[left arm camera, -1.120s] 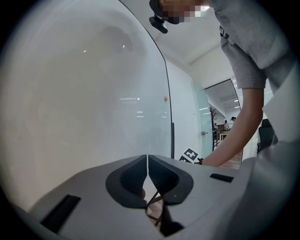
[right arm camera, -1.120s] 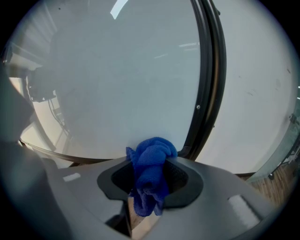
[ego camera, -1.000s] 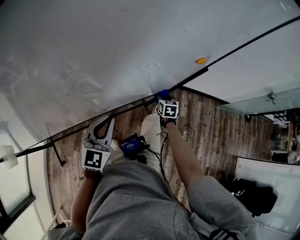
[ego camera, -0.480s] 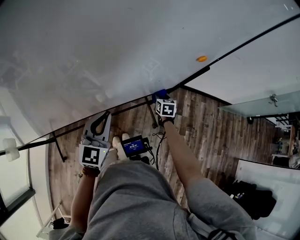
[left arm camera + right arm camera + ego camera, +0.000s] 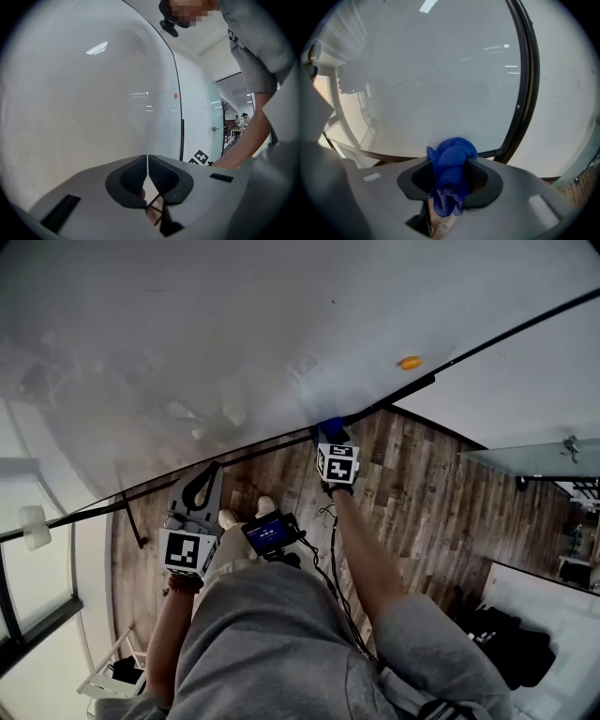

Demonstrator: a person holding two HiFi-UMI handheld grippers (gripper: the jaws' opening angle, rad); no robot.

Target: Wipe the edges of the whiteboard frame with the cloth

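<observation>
Cloth (image 5: 449, 157): blue, bunched; sticks out past the jaw tips and sits at the lower strip of the whiteboard frame (image 5: 528, 84), close to the board's bottom corner.
Right gripper (image 5: 452, 165): jaws clamped on the cloth, with a tail of it hanging down between them; held out at arm's length toward the board.
Whiteboard frame: thin and black; lower strip meets the side strip just right of the cloth in the right gripper view.
Board surface (image 5: 234, 334): pale, glossy, with faint reflections; small orange dot (image 5: 409, 363) near the side strip, well apart from the cloth.
Left gripper (image 5: 147, 161): jaws together, tips meeting, nothing between them; held low beside the person's body, short of the board and well apart from the right gripper.
Device (image 5: 269, 532): small, dark, with a blue screen; sits at the person's waist between the two arms.
Floor (image 5: 422, 484): brown wood planks below the board.
</observation>
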